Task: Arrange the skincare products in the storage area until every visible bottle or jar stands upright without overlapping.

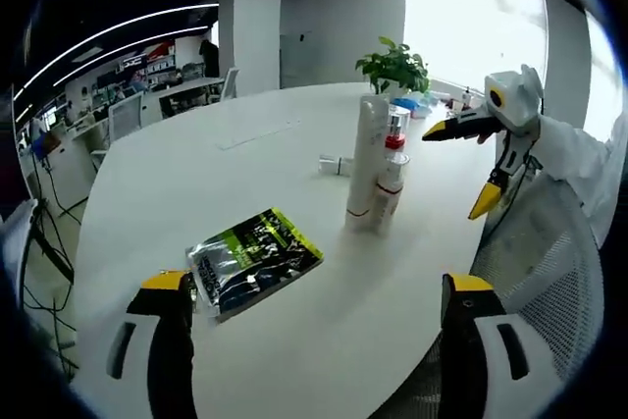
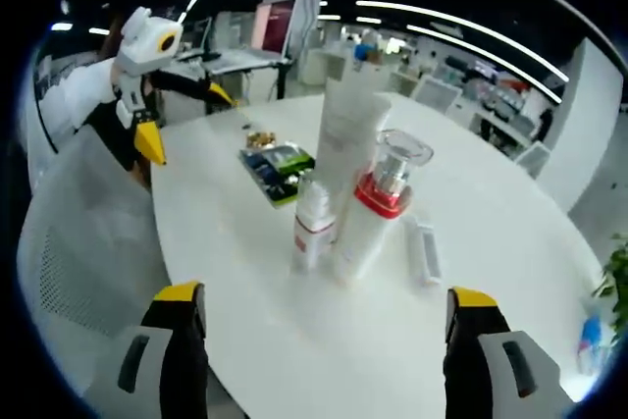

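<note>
While both grippers hang back with nothing held, three skincare containers stand grouped on the table [image 1: 294, 340].

Left gripper view, left to right: left gripper [image 1: 314, 316] at the near table edge, jaws spread wide, empty. Green-and-black foil sachet [image 1: 253, 260] lying flat just ahead of the left jaw. Tall white tube [image 1: 365, 159] upright toward the table's middle, red-capped bottle [image 1: 394, 149] close behind it, small white bottle [image 1: 389, 191] at its right side; they appear to touch or nearly so. A small white stick [image 1: 335, 165] lies flat beyond them. Right gripper [image 1: 473, 159] over the right edge, jaws parted, empty. In the right gripper view the trio reads apart: small bottle, tube, then clear-capped pump with red collar. Judgement: the bottles look upright already, clustered to keep the group compact; the flat stick may still need standing.
</note>
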Demonstrator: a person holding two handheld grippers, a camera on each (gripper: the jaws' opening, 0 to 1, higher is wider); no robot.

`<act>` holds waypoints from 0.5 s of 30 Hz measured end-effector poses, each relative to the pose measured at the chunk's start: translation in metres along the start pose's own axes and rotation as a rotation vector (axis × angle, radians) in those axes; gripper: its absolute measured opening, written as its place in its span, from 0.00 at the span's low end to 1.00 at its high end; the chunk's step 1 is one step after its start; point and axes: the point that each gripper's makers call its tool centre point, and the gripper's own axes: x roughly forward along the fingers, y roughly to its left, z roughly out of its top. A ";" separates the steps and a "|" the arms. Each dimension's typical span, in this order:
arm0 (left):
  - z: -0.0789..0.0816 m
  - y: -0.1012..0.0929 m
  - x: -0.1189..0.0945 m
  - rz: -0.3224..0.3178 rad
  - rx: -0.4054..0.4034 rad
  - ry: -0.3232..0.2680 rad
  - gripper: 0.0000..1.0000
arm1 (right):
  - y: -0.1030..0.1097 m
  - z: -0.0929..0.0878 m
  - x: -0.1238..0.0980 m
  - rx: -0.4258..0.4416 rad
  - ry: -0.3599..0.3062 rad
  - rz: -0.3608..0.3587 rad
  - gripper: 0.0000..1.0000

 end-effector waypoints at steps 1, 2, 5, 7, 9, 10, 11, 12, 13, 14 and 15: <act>0.000 0.001 -0.002 0.004 0.002 -0.003 0.99 | 0.000 0.001 -0.001 0.001 -0.001 0.001 0.99; 0.000 -0.001 -0.004 0.009 0.002 -0.003 0.99 | 0.000 0.001 -0.001 0.005 -0.002 0.002 0.99; -0.002 0.002 -0.008 0.023 -0.001 -0.001 0.99 | 0.001 0.000 -0.002 0.013 0.000 0.005 0.99; -0.004 0.006 -0.011 0.030 -0.002 -0.001 0.99 | 0.002 0.000 -0.002 0.016 -0.001 0.008 1.00; -0.005 0.008 -0.013 0.036 -0.008 -0.004 0.99 | 0.002 0.001 -0.003 0.025 -0.005 0.007 1.00; -0.006 0.009 -0.013 0.039 -0.008 -0.005 0.99 | 0.002 0.001 -0.003 0.030 -0.004 0.009 1.00; -0.007 0.011 -0.014 0.046 -0.010 -0.006 0.99 | 0.001 0.002 -0.003 0.036 -0.006 0.007 1.00; -0.007 0.013 -0.014 0.050 -0.012 -0.005 0.99 | 0.000 0.002 -0.003 0.038 -0.013 0.001 1.00; -0.008 0.014 -0.014 0.056 -0.016 -0.006 0.99 | 0.000 0.002 -0.004 0.038 -0.012 0.000 1.00; -0.008 0.015 -0.015 0.057 -0.018 -0.005 0.99 | -0.001 0.001 -0.004 0.038 -0.007 -0.004 1.00; -0.008 0.016 -0.015 0.057 -0.017 -0.005 0.98 | -0.002 0.002 -0.004 0.039 -0.009 -0.008 1.00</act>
